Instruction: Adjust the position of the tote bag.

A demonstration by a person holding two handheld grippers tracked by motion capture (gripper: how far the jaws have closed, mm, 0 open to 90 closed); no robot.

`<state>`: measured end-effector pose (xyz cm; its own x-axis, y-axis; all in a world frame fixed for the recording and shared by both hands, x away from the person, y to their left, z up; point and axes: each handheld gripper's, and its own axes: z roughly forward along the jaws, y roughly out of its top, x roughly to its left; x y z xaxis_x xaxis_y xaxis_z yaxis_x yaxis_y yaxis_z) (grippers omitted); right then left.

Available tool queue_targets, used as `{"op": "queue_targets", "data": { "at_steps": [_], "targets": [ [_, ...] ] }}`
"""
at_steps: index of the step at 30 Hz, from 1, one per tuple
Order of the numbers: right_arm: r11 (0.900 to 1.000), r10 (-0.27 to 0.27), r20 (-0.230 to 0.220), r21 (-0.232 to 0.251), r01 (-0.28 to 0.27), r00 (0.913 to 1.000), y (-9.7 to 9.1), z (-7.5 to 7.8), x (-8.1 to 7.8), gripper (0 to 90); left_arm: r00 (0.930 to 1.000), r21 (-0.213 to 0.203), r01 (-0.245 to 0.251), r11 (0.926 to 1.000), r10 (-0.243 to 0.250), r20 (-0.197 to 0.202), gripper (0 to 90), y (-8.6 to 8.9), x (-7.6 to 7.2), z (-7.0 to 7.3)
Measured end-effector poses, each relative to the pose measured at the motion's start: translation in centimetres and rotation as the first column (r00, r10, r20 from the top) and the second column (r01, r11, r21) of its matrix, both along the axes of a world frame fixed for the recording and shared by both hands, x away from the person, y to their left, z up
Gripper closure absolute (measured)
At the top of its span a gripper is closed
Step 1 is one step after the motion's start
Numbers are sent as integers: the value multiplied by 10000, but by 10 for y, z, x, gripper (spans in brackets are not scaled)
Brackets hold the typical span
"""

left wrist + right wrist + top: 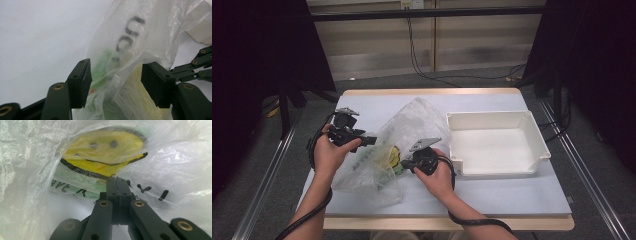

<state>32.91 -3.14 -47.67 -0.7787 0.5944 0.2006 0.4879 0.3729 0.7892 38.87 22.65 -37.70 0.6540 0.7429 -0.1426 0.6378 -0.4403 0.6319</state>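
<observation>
A clear plastic bag [412,125] printed with a yellow smiley face [105,152] and green lettering lies crumpled on the white table [492,195]. My left gripper [369,140] is at the bag's left side. In the left gripper view its jaws [116,82] stand apart with loose bag film [140,32] hanging between them, and the pads do not squeeze it. My right gripper [405,163] is at the bag's near right edge. Its jaws [116,181] are pressed together on the film just below the smiley print.
An empty white plastic tray [497,116] stands on the right half of the table, close to the bag, and its corner [202,32] shows behind the film. Bare tabletop lies in front of the tray. Dark curtains and cables surround the table.
</observation>
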Motion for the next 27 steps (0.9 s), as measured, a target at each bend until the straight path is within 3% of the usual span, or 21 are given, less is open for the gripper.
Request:
{"op": "queue_targets", "data": {
  "at_steps": [4,9,15,18,27],
  "targets": [
    [10000,-10,19,-57,10,10000,-2,0,-2,900,9998,47,-11,10000,11,-175,518,5,-2,0],
    [9999,102,39,-88,-102,9999,-5,-3,-3,900,9993,-91,-55,9999,51,-377,747,16,-3,-2],
    [9992,308,68,-255,-306,9995,-7,-5,-6,900,9984,-197,-481,9986,475,-310,853,29,8,-5],
    [9987,404,43,-322,-403,9992,-8,-6,-8,900,9966,-397,-699,9968,680,-465,791,32,9,-6],
    [9993,378,534,-36,-377,9979,-4,11,-16,719,9994,-713,-126,9974,103,-331,485,27,-7,8]
  ]
}}
